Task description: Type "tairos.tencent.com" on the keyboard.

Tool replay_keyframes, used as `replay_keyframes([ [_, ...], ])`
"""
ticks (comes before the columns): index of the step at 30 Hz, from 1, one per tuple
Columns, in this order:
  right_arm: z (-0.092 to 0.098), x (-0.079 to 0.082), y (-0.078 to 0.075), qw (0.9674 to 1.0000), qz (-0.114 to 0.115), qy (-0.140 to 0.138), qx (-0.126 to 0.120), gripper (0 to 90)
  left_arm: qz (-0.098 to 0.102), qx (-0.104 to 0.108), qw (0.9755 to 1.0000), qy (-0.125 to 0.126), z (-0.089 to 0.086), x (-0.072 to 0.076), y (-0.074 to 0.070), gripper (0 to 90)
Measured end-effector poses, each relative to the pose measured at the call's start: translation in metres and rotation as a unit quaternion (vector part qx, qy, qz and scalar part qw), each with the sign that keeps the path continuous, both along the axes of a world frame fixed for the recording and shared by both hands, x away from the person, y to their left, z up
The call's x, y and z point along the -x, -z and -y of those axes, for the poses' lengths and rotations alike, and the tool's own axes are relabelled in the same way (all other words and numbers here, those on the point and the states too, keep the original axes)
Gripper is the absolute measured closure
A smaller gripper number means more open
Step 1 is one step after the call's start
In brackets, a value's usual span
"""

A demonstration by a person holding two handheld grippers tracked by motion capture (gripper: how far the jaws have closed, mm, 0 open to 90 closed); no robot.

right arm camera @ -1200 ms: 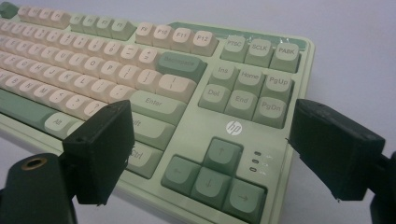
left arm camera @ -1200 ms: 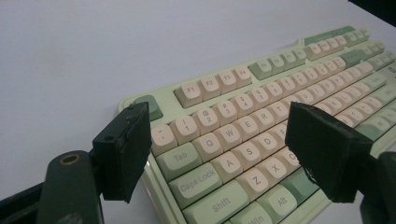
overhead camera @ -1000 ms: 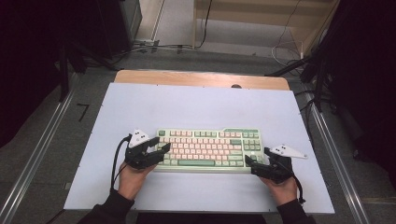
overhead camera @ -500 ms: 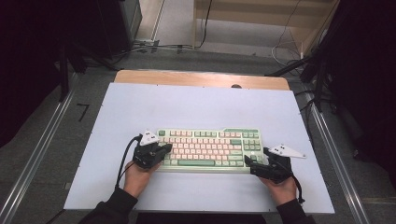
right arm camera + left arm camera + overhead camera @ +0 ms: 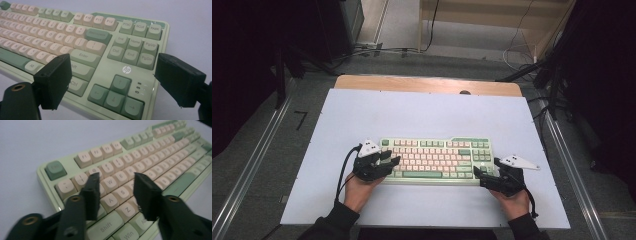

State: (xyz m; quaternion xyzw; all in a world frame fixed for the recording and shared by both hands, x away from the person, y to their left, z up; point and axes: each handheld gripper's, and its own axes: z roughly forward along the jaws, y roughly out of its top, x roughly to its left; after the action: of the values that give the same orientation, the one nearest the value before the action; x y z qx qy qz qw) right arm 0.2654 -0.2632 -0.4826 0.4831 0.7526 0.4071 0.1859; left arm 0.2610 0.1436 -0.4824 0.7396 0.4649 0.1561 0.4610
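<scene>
On the pale tabletop (image 5: pixel 422 112) the green-and-cream keyboard (image 5: pixel 437 159) lies with its long axis running from the left tool (image 5: pixel 393 161), jaws just parted, nothing gripped, over the A and S keys, to the right tool (image 5: pixel 477 176), released wide astride its arrow-key corner.

A white board (image 5: pixel 422 115) is laid over a wooden tabletop (image 5: pixel 427 84), whose bare strip is left showing along the board's 12 o'clock edge. Metal rails (image 5: pixel 247 170) are seen on the grey floor at 9 and 3 o'clock. At 12 o'clock a light wooden frame (image 5: pixel 492 20) is set, with cables (image 5: pixel 382 50) trailed over the floor toward 11 o'clock.
</scene>
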Motion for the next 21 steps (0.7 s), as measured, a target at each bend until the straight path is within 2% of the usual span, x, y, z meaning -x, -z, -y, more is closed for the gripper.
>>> replay_keyframes([
  [3, -0.002, -0.001, -0.002, 1.0, 0.003, -0.002, -0.001, 12.4, -0.001, 0.032, 0.9993, -0.021, -0.008, 0.001, -0.001, 40.6],
  [6, -0.004, -0.004, -0.005, 0.9999, 0.007, -0.005, -0.005, 12.8, -0.003, 0.055, 0.9977, -0.04, -0.015, 0.001, -0.002, 39.6],
  [7, -0.005, -0.005, -0.006, 0.9999, 0.007, -0.005, -0.006, 12.8, 0.002, 0.055, 0.9971, -0.053, -0.018, 0.002, -0.003, 38.0],
  [11, -0.006, -0.008, -0.01, 0.9998, 0.012, -0.009, -0.01, 16.2, 0.004, 0.045, 0.9968, -0.066, -0.018, 0.002, -0.002, 33.9],
  [18, -0.022, -0.016, -0.016, 0.9993, 0.016, -0.025, -0.021, 17.3, 0.002, 0.037, 0.9966, -0.074, -0.018, 0.001, 0.0, 31.8],
  [21, -0.033, -0.019, -0.016, 0.9991, 0.016, -0.035, -0.015, 20.9, 0.001, 0.036, 0.9966, -0.074, -0.017, 0.001, 0.002, 31.9],
])
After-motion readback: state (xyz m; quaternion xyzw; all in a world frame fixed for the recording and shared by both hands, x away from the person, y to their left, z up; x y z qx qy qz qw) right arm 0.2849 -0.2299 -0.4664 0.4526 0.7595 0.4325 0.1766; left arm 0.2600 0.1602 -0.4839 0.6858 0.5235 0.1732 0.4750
